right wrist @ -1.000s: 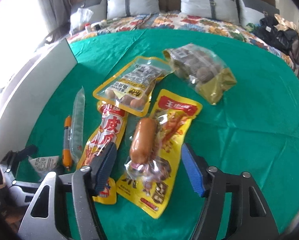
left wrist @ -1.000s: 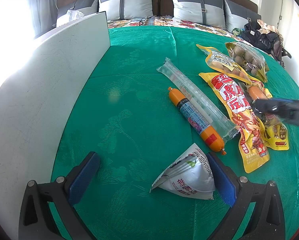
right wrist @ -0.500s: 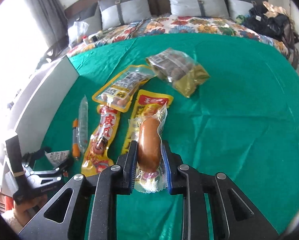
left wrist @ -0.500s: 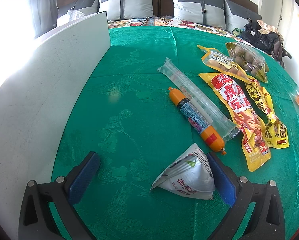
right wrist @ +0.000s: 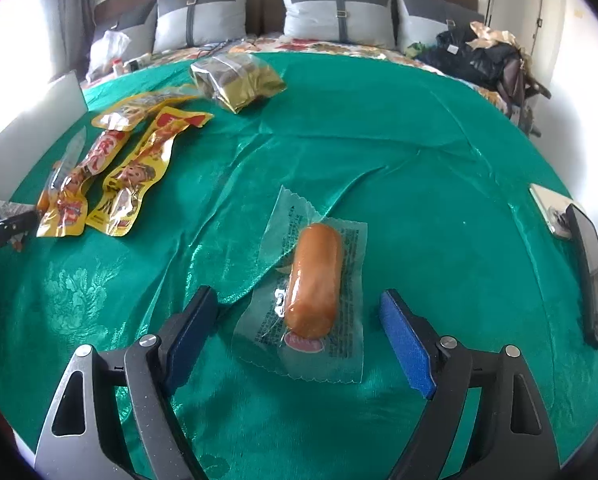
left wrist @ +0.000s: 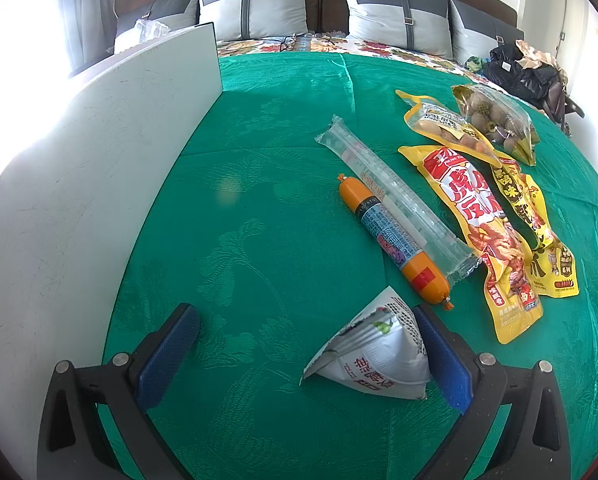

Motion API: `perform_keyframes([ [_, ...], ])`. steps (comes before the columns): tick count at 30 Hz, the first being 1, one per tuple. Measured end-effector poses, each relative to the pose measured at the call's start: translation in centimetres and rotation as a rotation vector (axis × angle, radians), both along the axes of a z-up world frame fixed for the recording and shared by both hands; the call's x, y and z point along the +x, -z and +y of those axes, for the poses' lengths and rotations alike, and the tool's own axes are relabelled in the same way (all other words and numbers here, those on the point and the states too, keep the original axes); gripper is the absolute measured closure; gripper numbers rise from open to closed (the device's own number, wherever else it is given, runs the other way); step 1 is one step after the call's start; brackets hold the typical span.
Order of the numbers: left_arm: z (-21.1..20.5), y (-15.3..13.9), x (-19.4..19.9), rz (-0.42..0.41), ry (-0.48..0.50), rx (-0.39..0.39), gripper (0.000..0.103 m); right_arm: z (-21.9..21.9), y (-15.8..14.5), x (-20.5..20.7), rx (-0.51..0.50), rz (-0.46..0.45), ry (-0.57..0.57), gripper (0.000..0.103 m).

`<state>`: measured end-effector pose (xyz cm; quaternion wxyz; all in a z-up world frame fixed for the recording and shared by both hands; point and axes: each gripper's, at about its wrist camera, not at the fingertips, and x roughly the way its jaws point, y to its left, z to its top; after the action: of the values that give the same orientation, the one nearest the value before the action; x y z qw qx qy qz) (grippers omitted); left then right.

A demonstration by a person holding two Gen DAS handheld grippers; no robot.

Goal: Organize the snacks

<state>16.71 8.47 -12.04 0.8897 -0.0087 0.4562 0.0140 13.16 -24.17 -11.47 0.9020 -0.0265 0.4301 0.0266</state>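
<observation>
Our right claw (right wrist: 299, 336) stands spread, its jaws having just been opening; the wrapped sausage (right wrist: 313, 280) lies between them on the green bedspread (right wrist: 419, 168), touched by neither pad. Our left claw (left wrist: 307, 356) is spread too, with a white triangular snack pouch (left wrist: 373, 354) just beside its right finger. Beyond that lie an orange sausage stick (left wrist: 393, 240), a clear tube pack (left wrist: 395, 200) and yellow snack packets (left wrist: 479, 224). A white board (left wrist: 91, 184) stands at the left.

Wrapped sausage (right wrist: 313, 280) lies lower centre on the bed (right wrist: 439, 152); snack packets (right wrist: 111, 168) cluster upper left, pillows (right wrist: 339, 12) behind.
</observation>
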Motion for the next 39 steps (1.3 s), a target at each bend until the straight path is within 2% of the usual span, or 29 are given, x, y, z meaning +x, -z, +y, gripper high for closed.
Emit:
perform_keyframes([
  [10,-0.03,0.02,-0.03,0.000,0.000,0.000,0.000,-0.11,0.48,0.08,0.001,0.000,0.006,0.010],
  [39,0.00,0.03,-0.06,0.000,-0.001,0.000,0.000,-0.11,0.45,0.12,0.001,0.000,0.007,0.009],
])
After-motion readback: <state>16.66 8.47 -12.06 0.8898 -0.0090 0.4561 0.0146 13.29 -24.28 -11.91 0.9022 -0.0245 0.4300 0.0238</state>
